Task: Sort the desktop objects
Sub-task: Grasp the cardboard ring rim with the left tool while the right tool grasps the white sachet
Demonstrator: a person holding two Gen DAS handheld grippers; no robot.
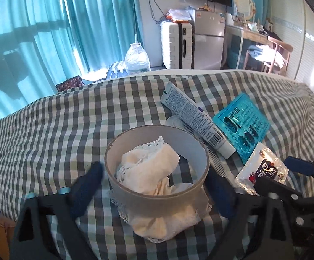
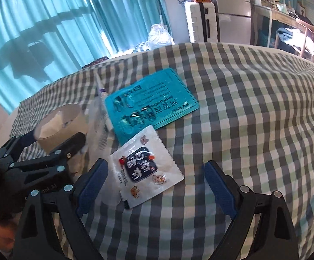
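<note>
Left wrist view: bed (image 1: 48,117) carries tape roll (image 1: 157,166) with cloth (image 1: 154,173) inside, between spread jaws of left gripper (image 1: 154,179), pads clear. Right gripper (image 2: 157,186) jaws spread around sachet (image 2: 146,171), not touching; blister pack (image 2: 150,106) just beyond.

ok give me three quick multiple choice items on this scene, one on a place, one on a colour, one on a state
1. What sits inside the tape roll? A cloth B tube C sachet
2. What colour is the pill pack? A red B teal C yellow
3. How is the right gripper? A shut on the sachet B shut on nothing C open

Key: 1 A, the cream cloth fills its ring. 2 B, its foil is teal. 3 C, its fingers stand wide apart, with the sachet lying untouched on the checked cover.
</note>
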